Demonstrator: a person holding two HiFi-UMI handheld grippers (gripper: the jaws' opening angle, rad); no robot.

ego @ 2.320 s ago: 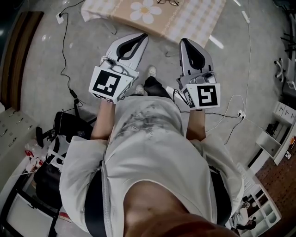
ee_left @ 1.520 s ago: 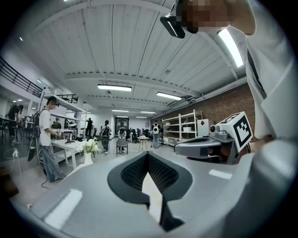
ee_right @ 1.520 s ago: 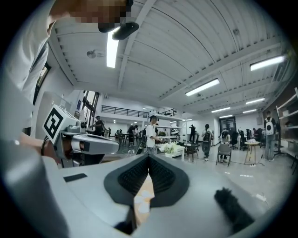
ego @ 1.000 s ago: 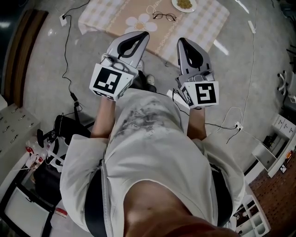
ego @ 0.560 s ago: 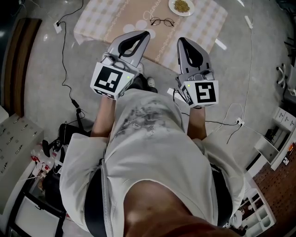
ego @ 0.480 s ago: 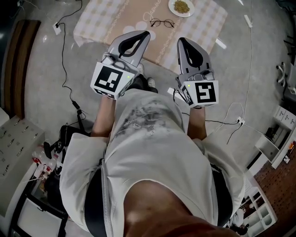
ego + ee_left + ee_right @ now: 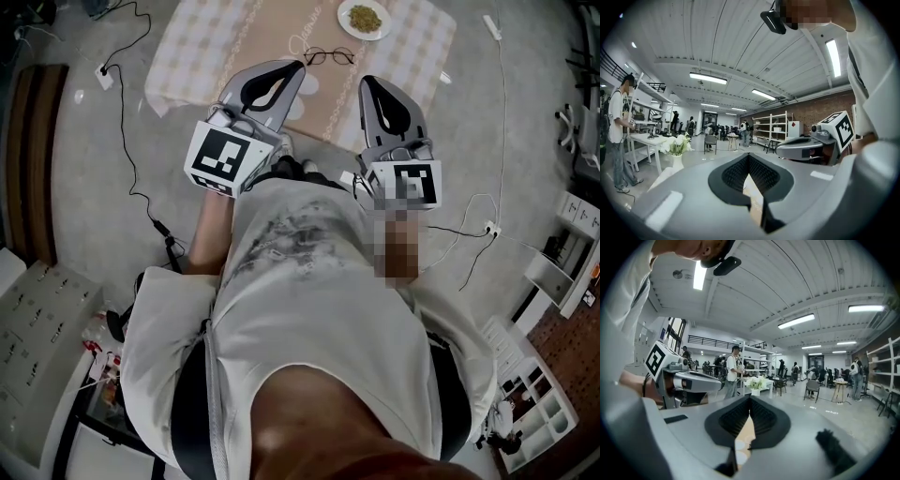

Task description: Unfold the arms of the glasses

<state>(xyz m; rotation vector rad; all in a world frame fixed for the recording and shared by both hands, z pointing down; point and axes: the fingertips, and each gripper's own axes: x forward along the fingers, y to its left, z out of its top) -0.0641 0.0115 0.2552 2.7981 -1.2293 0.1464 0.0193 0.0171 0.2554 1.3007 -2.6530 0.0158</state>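
glasses [image 7: 328,57] lie on the tabletop [image 7: 211,42], toward its far side, just near-left of the plate [image 7: 364,17] of food. They're too small in the head view to tell whether the arms are folded, and neither gripper view shows them. Nothing touches them, so I'd say the task isn't started.

Left hand-held gripper [image 7: 296,66]: jaws together, nothing between them. In the head view the tip sits just near-left of the glasses and clear of them; height above the tabletop unclear.
Right hand-held gripper [image 7: 367,82]: also closed and empty, near-right of the glasses.

Risks as I see them:
- Both jaws are closed. If they don't open before the approach, the tips just shove the frame across the cloth, likely toward the plate.
- Thin wire frame, probably light, so a one-sided push will spin or slide it. One gripper has to pin the front while the other swings an arm out. A pinch on a lens means a smear or stress.
- An arm forced against its hinge direction or past the stop means a bent hinge. Frame orientation needs checking first; can't read it from here.
- The cloth looks loose. It may ruck up and drag the glasses.
- cable [image 7: 127,150] on the floor at left, more at right: snag hazard when stepping in.
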